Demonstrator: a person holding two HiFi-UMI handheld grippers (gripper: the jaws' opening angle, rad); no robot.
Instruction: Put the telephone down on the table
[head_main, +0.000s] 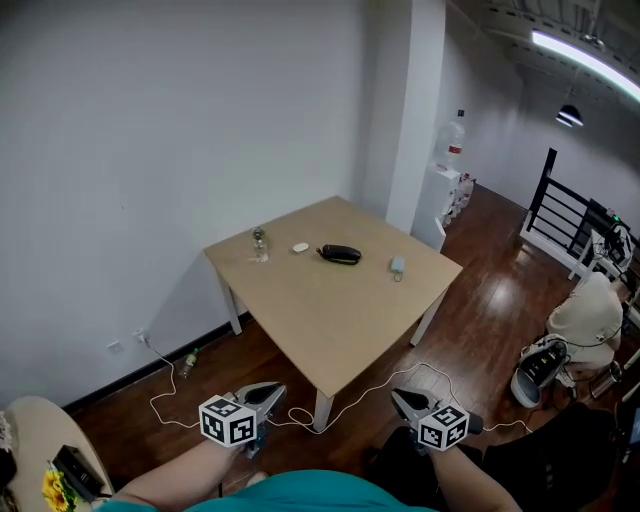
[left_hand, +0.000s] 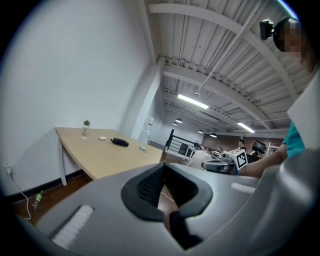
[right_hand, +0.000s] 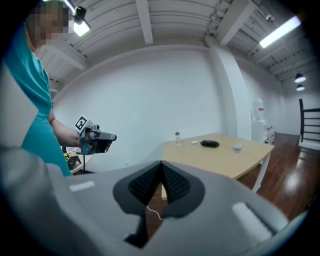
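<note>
A black telephone (head_main: 340, 254) lies on the far half of the light wooden table (head_main: 330, 320), between a small clear bottle (head_main: 259, 243) with a white pebble-like item (head_main: 300, 247) and a small grey item (head_main: 398, 265). It also shows as a dark oblong, telephone (left_hand: 120, 142) in the left gripper view and telephone (right_hand: 210, 144) in the right gripper view. My left gripper (head_main: 272, 392) and right gripper (head_main: 400, 397) are held low in front of me, well short of the table's near corner. Both are shut with nothing between the pads.
A white cable (head_main: 370, 385) snakes over the wooden floor under the table's near corner, and a bottle (head_main: 188, 362) lies by the wall. A water dispenser (head_main: 447, 190) stands behind the pillar. A black railing (head_main: 560, 215) and covered gear (head_main: 590, 315) are at right; a round seat (head_main: 50, 440) is at bottom left.
</note>
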